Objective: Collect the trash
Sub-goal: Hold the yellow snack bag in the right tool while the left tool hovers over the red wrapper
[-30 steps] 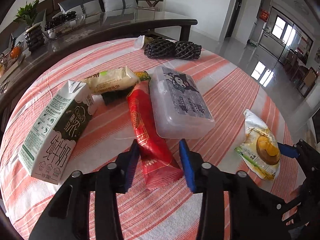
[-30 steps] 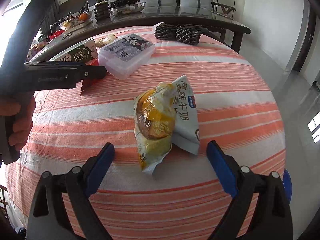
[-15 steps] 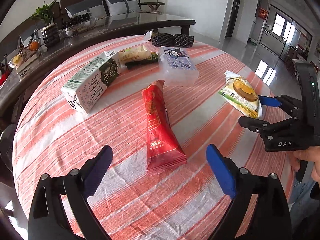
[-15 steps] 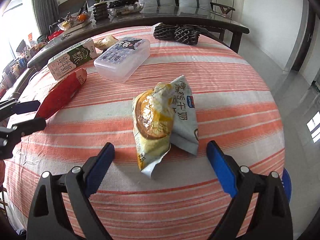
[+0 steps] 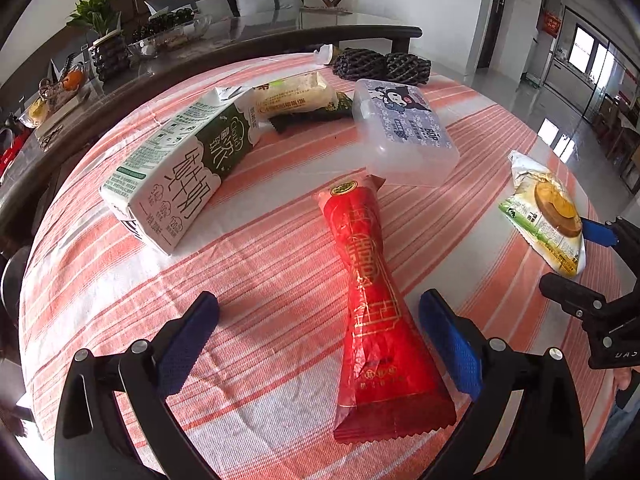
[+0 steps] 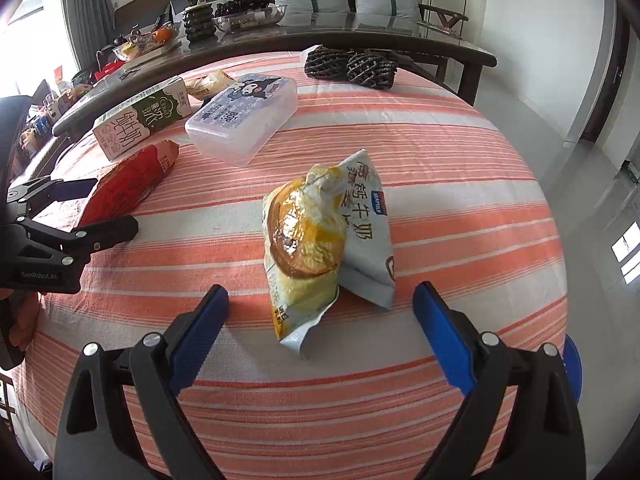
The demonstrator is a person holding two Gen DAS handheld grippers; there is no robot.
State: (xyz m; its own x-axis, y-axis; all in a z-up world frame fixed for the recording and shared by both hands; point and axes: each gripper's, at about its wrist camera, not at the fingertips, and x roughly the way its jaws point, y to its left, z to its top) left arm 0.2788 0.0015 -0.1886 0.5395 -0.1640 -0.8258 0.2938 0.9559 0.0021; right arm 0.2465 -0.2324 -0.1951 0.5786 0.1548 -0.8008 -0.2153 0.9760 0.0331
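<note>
The round table with its orange-and-white striped cloth point(image 5: 120, 300) fills both views. A long red foil snack wrapper point(image 5: 372, 300) lies at lower centre between the left tongs point(image 5: 318, 330), which have just spread wide, gripping nothing. A crumpled yellow-and-white cake wrapper point(image 6: 320, 240) lies mid-frame ahead of the right tongs point(image 6: 320, 324), wide open and empty.

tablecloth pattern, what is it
The tablecloth has orange and white stripes, clearest in the right wrist view.
</note>
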